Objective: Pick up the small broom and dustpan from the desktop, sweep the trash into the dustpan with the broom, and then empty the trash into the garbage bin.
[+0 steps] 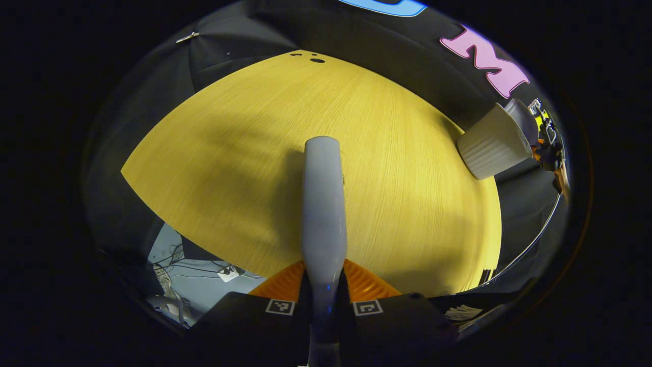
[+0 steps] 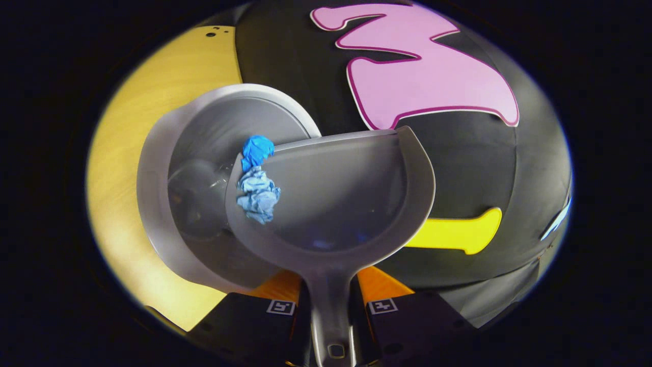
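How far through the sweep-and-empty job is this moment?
Done: crumpled blue paper trash lies in the grey plastic dustpan. In hand: the right gripper tips it over the grey round garbage bin. Left: the trash dropping in.

Desk (image 1: 244,168) top is bare wood ahead of the left gripper (image 1: 326,300), open to both sides and to the far edge. Only obstruction there: the handle (image 1: 323,204) sticking out between the fingers. Bin (image 1: 491,145) sits off the desk's right edge, near the wall. In the right gripper view, the tilted dustpan (image 2: 346,199) overlaps the bin's mouth (image 2: 204,153), two paper wads (image 2: 257,176) at its lip; the left part of the opening is free.
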Available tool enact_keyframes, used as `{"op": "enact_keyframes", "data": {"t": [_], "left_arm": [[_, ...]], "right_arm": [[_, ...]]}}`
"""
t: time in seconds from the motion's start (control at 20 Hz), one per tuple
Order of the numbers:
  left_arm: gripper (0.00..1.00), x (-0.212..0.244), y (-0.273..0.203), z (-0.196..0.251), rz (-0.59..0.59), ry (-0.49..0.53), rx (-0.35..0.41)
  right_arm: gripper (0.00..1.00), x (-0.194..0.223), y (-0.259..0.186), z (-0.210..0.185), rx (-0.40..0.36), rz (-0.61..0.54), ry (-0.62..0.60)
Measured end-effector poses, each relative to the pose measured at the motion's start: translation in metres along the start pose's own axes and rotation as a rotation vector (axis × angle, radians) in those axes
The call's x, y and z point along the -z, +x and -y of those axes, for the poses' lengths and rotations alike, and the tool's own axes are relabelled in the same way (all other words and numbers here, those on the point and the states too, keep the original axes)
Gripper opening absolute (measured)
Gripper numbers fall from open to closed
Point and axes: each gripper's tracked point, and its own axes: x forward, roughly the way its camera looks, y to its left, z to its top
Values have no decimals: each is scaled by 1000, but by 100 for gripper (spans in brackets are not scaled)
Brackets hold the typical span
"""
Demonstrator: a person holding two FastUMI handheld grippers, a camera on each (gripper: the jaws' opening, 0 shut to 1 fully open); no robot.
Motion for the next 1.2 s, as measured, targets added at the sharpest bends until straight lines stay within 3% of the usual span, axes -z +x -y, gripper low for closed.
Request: {"op": "enact_keyframes", "data": {"t": [0.2, 0.35, 0.5, 0.65, 0.95, 1.0, 1.05, 1.2], "left_arm": [[30, 2, -3, -1, 2, 0, -5], [27, 5, -2, -2, -5, 6, -8], [24, 2, -3, -5, 0, 10, -14], [27, -2, -6, -7, 16, 6, -18], [27, -8, -10, -7, 33, 18, -20], [24, -10, -12, -8, 43, 31, -30], [27, -15, -13, -10, 65, 44, -44], [27, -29, -19, -5, 119, 49, -21]], "right_arm": [[37, 9, -6, 18, 57, 3, -157], [37, 15, -9, 19, 71, 14, -235], [37, 16, -11, 20, 51, -4, -221], [37, 6, -16, 25, 42, 21, -179], [37, -6, -36, 63, 0, 29, 158], [37, -5, -41, 70, -1, 29, 214], [37, -3, -48, 74, -6, 30, 272], [37, -10, -86, 77, -62, 95, 521]]}}
